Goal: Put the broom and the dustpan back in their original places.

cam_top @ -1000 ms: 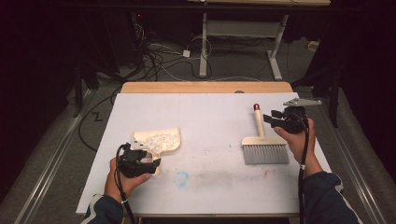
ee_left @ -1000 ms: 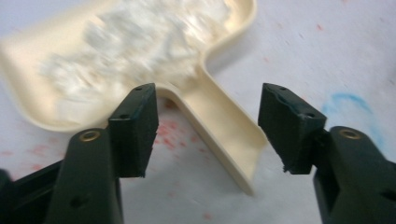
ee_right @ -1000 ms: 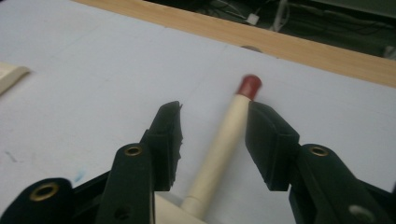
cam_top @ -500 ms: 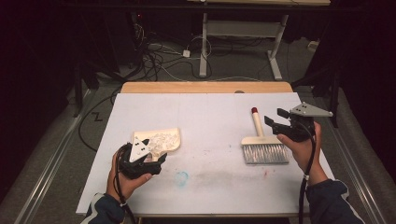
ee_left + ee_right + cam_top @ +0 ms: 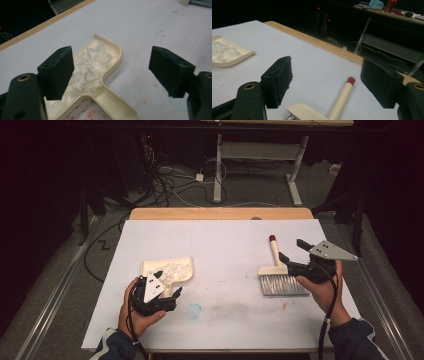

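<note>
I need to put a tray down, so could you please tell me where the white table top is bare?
The widest bare patch lies between the cream plastic dustpan of white shreds and the cream hand brush with grey bristles, running to the wooden far edge. It is crowded around each tool, where the open tongs sit.

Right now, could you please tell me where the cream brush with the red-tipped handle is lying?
In the high view the cream brush lies on the right of the white table, just left of the open right gripper.
</note>
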Demonstrator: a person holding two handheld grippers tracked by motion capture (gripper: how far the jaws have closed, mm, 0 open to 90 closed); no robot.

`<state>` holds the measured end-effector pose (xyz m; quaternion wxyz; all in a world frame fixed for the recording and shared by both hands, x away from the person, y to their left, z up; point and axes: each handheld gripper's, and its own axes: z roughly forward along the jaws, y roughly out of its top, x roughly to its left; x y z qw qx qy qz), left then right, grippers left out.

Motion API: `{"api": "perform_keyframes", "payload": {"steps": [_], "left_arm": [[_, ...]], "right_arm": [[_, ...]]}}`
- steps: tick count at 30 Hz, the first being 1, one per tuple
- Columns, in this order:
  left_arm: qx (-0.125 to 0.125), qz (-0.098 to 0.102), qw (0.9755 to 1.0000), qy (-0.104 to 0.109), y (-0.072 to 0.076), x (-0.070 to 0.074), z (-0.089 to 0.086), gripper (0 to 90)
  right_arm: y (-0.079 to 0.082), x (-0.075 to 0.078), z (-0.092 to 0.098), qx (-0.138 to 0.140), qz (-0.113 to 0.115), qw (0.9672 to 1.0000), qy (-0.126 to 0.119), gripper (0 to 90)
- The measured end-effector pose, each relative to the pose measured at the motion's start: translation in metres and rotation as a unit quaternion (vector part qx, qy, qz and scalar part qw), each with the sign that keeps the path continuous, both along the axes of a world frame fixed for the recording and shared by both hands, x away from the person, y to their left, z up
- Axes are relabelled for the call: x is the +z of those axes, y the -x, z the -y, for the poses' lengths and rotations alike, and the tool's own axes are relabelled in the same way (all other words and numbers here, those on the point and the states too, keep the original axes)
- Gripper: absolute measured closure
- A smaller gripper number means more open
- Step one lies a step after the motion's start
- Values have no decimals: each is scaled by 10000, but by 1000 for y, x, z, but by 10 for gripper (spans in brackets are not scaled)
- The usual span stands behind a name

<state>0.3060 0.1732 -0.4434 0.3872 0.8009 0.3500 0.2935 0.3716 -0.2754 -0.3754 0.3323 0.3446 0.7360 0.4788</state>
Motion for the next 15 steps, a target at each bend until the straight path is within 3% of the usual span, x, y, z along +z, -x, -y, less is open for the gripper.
{"api": "perform_keyframes", "payload": {"steps": [8,15], "left_arm": [[-105,76,9998,-120,2,-2,1,195],[-206,183,9995,-183,7,-2,4,195]], "right_arm": [[4,-6,-3,-172,61,9998,-82,201],[14,-9,-4,-59,75,9999,-44,200]]}}
